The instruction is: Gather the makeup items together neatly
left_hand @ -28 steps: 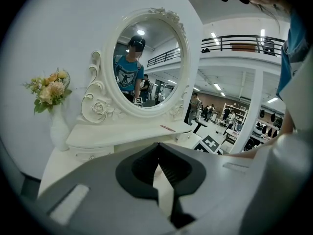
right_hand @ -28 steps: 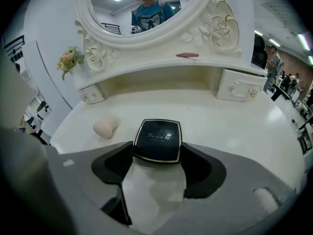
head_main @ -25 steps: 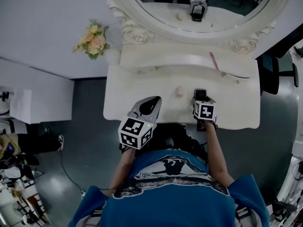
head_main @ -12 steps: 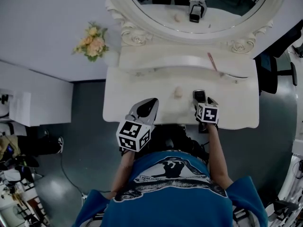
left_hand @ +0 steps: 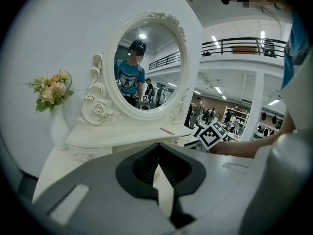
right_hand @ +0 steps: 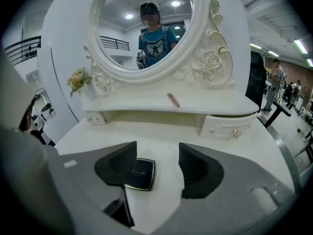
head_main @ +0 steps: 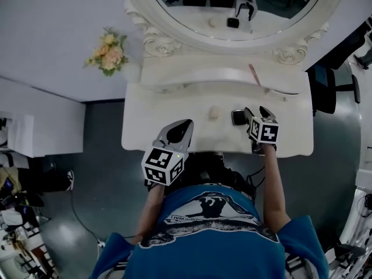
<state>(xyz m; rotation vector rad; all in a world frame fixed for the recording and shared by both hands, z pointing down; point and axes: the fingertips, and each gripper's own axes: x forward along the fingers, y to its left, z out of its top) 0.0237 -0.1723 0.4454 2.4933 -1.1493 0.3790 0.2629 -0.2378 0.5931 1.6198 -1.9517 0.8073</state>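
Observation:
A black square compact (head_main: 238, 117) (right_hand: 139, 174) lies flat on the white dressing table (head_main: 151, 127). My right gripper (head_main: 256, 113) (right_hand: 157, 153) stands just to its right. Its jaws are apart and closing, with only bare tabletop between the pads. The compact lies partly behind the left jaw, and no pad presses on it. A small beige puff (head_main: 214, 113) sits left of the compact. A pink stick (head_main: 254, 74) (right_hand: 173, 100) (left_hand: 166, 130) lies on the raised shelf. My left gripper (head_main: 179, 131) (left_hand: 157, 147) hovers at the table's front edge, shut and empty.
An oval mirror (head_main: 232, 10) in a carved white frame rises behind the shelf. A vase of flowers (head_main: 107, 51) (left_hand: 56, 106) stands at the far left. A small drawer with a metal knob (right_hand: 234, 132) sits under the shelf's right end. Dark floor surrounds the table.
My right gripper has shifted right and turned, so the compact that lay straight ahead of it now lies at its left jaw. The left gripper has barely moved.

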